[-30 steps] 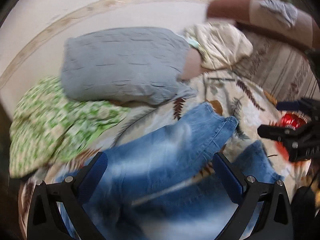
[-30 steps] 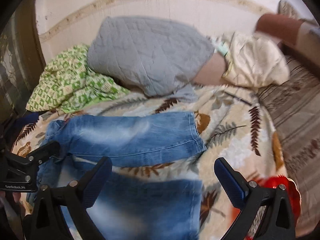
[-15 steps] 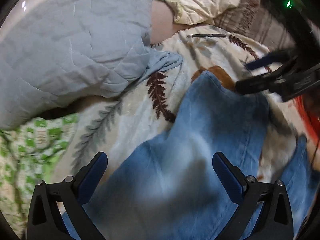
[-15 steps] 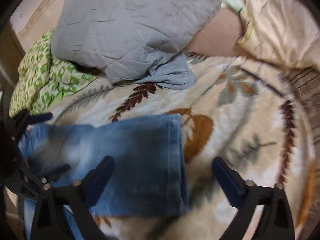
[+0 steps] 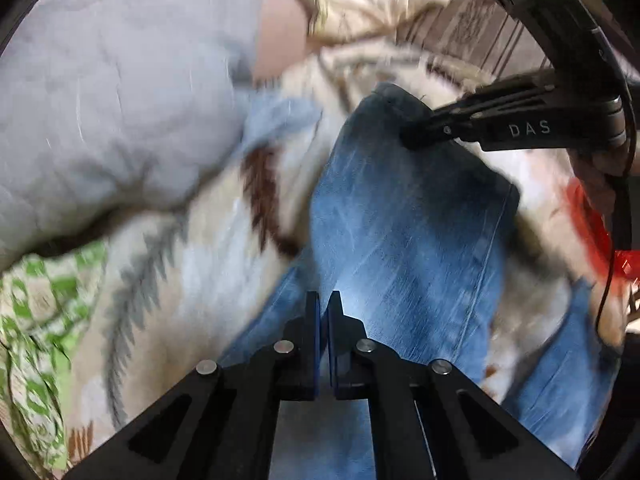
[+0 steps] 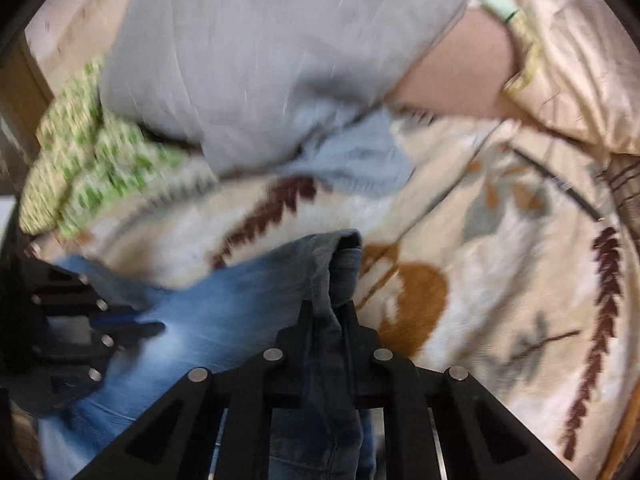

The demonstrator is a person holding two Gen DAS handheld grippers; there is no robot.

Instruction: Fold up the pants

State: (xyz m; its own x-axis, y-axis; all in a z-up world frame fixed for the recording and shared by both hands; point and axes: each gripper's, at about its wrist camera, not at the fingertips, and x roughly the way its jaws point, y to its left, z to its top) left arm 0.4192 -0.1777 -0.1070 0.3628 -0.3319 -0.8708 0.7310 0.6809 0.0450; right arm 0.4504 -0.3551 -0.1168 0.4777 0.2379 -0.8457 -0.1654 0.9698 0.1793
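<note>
Blue jeans [image 5: 404,240] lie on a leaf-patterned blanket [image 5: 192,264]. My left gripper [image 5: 323,312] is shut at the near edge of one jeans leg; whether cloth sits between its blue pads is hard to tell. My right gripper [image 6: 329,312] is shut on the hem of that leg [image 6: 340,264], with denim bunched between the fingers. The right gripper also shows in the left wrist view [image 5: 416,136], pinching the far hem corner. The left gripper shows at the left of the right wrist view [image 6: 148,328], on the denim.
A grey quilted pillow [image 6: 280,60] and a green patterned cloth [image 6: 92,160] lie behind the jeans. A cream pillow [image 6: 572,60] lies at the back right. A pen [image 6: 560,180] lies on the blanket. Something red [image 5: 592,232] is at the right.
Both grippers have gone from wide open to shut, after moving down onto the same jeans leg. The right one now pinches the hem, which is lifted and bunched.
</note>
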